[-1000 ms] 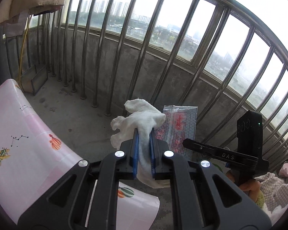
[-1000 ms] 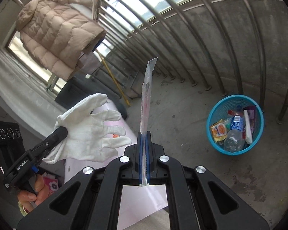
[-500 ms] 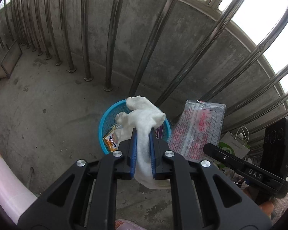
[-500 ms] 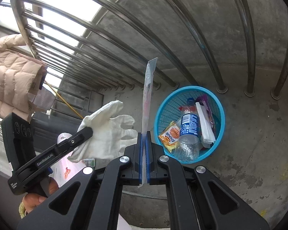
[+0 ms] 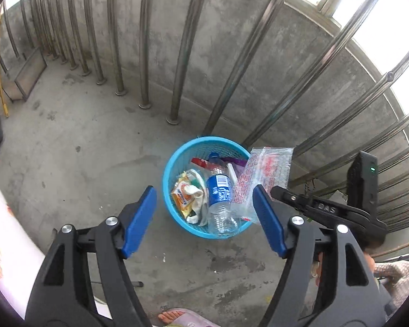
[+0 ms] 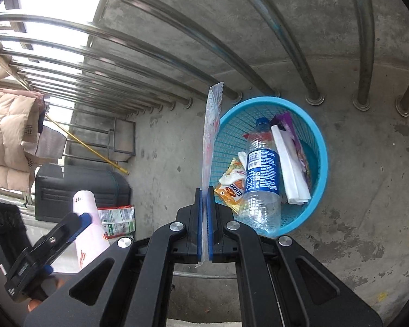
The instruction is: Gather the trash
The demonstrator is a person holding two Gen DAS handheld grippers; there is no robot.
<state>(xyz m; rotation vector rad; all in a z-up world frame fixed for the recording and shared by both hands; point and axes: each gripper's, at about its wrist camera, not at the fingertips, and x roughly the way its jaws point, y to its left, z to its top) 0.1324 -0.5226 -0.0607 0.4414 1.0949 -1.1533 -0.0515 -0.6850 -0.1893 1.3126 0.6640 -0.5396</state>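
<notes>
Holding my right gripper (image 6: 203, 218) clenched on the wrapper (image 6: 211, 141), bin (image 6: 323, 147) at 1 o'clock; I should clear the rim before dropping. Left gripper (image 5: 204, 218) opening, empty.

Bottle (image 5: 220, 193) in basket (image 5: 169, 169), basket before railing (image 5: 182, 54); wrapper (image 6: 211, 136) beside basket

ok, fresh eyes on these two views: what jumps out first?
The blue basket on the concrete floor by the railing, holding a plastic bottle, a snack packet and a white glove. Above it, the left gripper is opening with nothing between its fingers, while the right gripper pinches a clear plastic wrapper upright beside the basket rim.
</notes>
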